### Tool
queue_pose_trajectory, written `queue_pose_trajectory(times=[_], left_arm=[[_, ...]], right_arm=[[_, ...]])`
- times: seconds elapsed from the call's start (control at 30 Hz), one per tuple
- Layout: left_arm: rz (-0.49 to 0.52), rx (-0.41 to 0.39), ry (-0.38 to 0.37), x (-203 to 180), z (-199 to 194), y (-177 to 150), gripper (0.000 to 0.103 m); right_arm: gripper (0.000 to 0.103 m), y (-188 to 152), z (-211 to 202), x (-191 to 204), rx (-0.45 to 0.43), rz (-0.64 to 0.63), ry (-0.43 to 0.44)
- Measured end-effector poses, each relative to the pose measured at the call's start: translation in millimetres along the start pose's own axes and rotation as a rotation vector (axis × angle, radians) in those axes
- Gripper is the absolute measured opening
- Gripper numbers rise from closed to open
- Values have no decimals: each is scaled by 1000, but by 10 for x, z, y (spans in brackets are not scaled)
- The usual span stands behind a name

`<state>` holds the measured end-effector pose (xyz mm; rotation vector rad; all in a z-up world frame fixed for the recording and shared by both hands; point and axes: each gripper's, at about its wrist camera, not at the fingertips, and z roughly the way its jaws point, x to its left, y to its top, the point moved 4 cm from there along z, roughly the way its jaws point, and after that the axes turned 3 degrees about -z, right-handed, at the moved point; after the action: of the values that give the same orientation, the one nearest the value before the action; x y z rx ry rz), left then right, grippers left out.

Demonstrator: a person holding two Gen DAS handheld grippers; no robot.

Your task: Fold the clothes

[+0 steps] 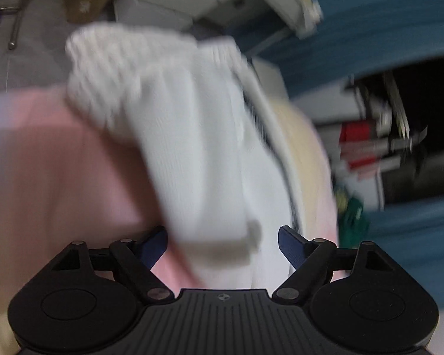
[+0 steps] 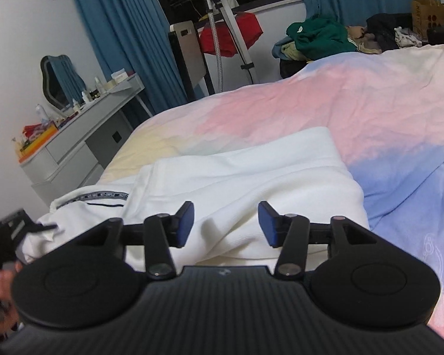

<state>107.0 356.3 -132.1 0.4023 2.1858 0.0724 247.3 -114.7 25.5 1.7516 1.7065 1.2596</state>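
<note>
Pastel pink, blue and cream bedspread (image 2: 355,112) carries the white garment (image 2: 251,177), which lies partly folded near its dresser-side edge. One fold looks finished; next, I judge, a fresh edge must be gripped. Left gripper (image 1: 222,244) stands wide apart, right gripper (image 2: 226,224) half apart, both empty. A paper bag (image 2: 429,14) sits beyond the bedspread, contents hidden.

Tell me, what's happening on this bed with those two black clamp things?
A person is folding a white garment on a pastel bedspread, a two-finger tool in each hand. Both the left gripper and the right gripper are open, gripping nothing. The garment lies partly folded, its ribbed cuff showing in the blurred left view.
</note>
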Motion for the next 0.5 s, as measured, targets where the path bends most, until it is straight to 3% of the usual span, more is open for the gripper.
queue_pose_trajectory(times=[0.13,0.3,0.37,0.5], left_arm=[[14,-138,72,15,81,298,62],[-35,-151,26,91,167,503,34],[10,-180,22,25,132,502,26],[214,-289,50,-355,11,305,21]], right_arm=[[59,-16,26,36,-1,-84,-31],[59,-102,155,73,8,-186,-75],[59,-195,305,69,56,-193,-91],[61,-342,506,104,117,-249,-136]])
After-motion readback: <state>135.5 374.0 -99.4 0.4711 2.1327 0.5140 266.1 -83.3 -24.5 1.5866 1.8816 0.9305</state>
